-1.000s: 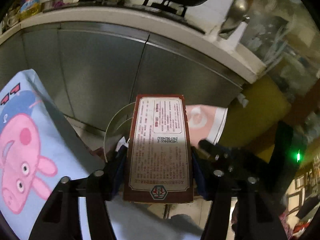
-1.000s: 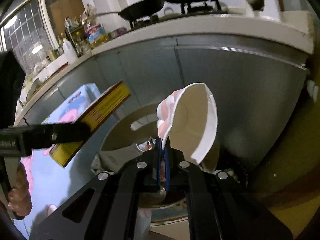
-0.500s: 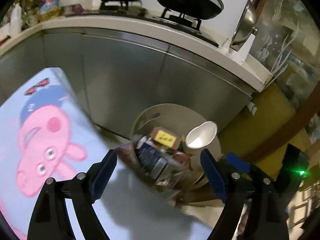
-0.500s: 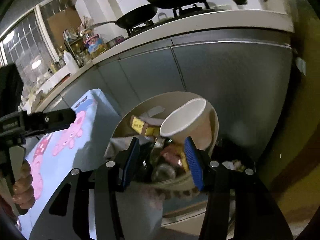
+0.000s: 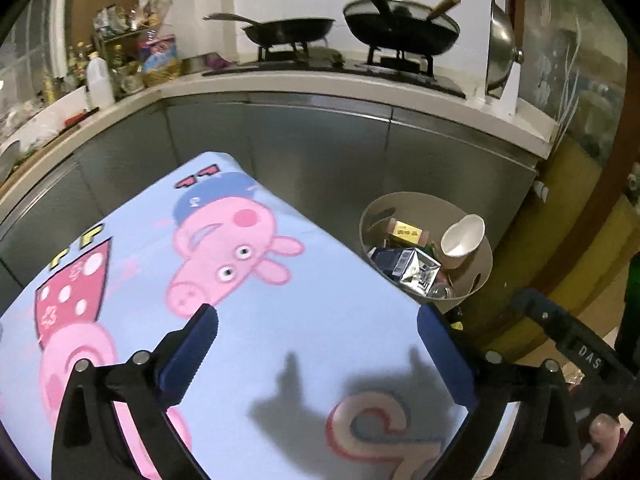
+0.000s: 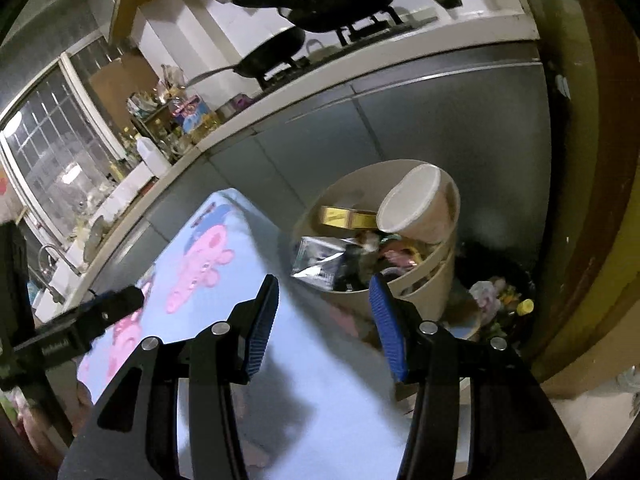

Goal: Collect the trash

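Nearest the lens, the left hand-held gripper hangs with its jaws spread wide and nothing between them, its blue ribbed pads over a soft light-blue cloth printed with pink cartoon pigs. The cloth covers a flat surface whose corner falls away toward the cabinets. The right hand-held gripper is likewise parted with nothing held, its black plastic frame studded with silver bolts, its blue pads just short of the bin.

Just beyond the cloth's edge stands a round beige plastic trash bin with slot handles cut in its wall, sitting low against the steel cabinet fronts. The trash lies inside it: a white paper cup tilted on its side against the far rim, its mouth turned up and toward the cloth; a slim box with a gold-yellow face lying flat, its long axis across the bin; and a crumpled blue-and-silver carton nearer the cloth.

Farther back, a pale counter carries a gas stove with two dark pans, bottles and packets at the left.
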